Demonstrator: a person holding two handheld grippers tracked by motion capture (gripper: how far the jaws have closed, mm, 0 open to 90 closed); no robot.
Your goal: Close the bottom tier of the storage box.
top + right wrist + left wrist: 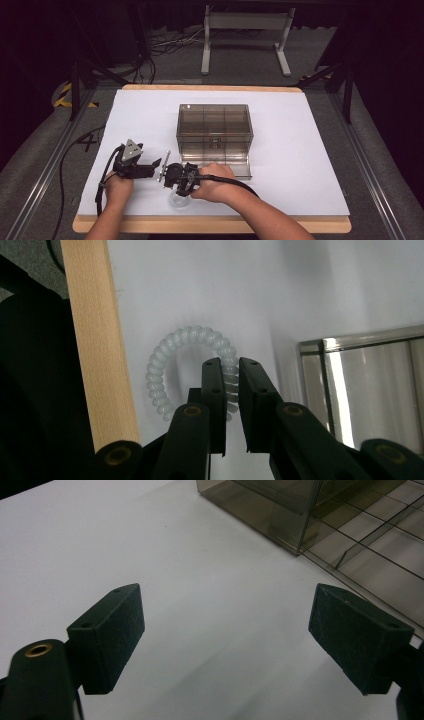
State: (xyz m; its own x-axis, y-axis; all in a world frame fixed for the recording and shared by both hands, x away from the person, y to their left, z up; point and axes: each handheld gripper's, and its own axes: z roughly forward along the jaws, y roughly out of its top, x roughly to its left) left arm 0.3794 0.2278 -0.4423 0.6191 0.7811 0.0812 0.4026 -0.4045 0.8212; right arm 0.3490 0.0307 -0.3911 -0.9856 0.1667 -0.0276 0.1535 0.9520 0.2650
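A pale, translucent spiral hair tie (160, 365) lies on the white sheet near the table's front edge; in the high view the hair tie (178, 201) shows just below my right hand. My right gripper (231, 365) points down at it, and its jaws are shut on the right side of the coil. The right gripper (176, 191) sits in front of the smoky clear box (215, 127). My left gripper (152, 167) rests low on the sheet to the left. Its jaws (225, 625) stand wide open over bare white sheet.
The box's divided drawer (370, 545) is pulled out toward me, its front rim (360, 340) close to the right of the hair tie. The table's wooden edge (95, 340) runs just beyond the tie. White sheet (300, 150) spreads to the right.
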